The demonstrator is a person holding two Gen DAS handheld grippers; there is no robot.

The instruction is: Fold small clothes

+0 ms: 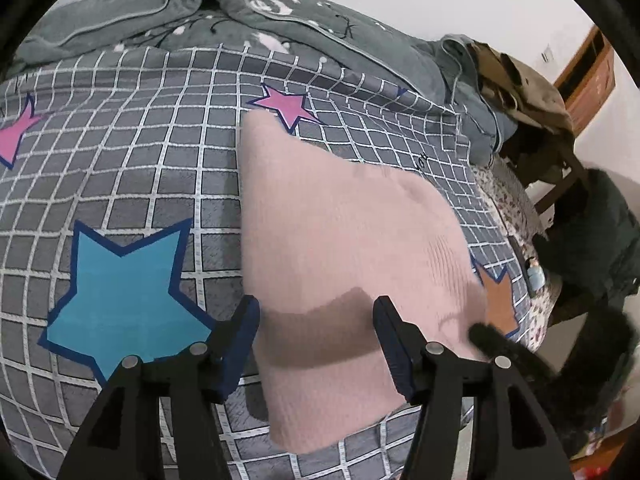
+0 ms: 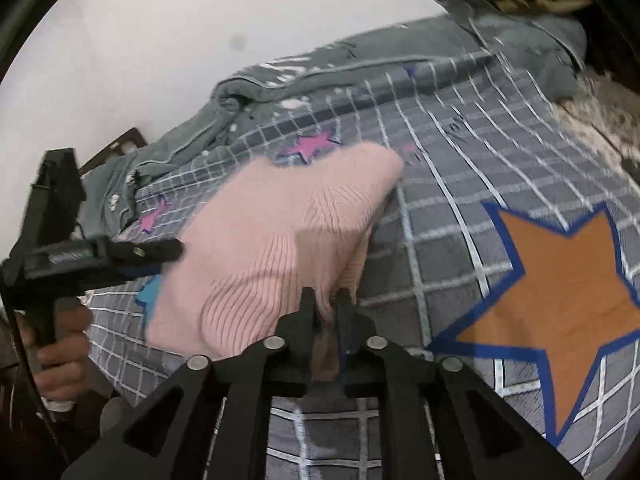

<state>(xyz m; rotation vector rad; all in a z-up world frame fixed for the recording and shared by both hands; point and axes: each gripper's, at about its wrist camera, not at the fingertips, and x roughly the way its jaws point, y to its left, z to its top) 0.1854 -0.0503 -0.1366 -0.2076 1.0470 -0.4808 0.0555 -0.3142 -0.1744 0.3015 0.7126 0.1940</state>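
A pink knitted garment [image 1: 340,232] lies partly folded on the grey checked bedcover [image 1: 140,168]. My left gripper [image 1: 316,308] is open and hovers over the garment's near edge, holding nothing. My right gripper [image 2: 326,300] is shut on the pink garment [image 2: 280,232] at its near right edge and lifts that part, so the ribbed cloth bulges up. The right gripper's tip also shows in the left wrist view [image 1: 484,336] at the garment's right side. The left gripper shows in the right wrist view [image 2: 160,252], hand-held, at the garment's left.
A grey blanket [image 1: 168,12] is bunched along the far side of the bed by the white wall. A chair with olive and dark clothes [image 1: 520,92] stands at the right, beyond the bed's edge. Star prints mark the cover: blue [image 1: 124,288], orange [image 2: 560,296].
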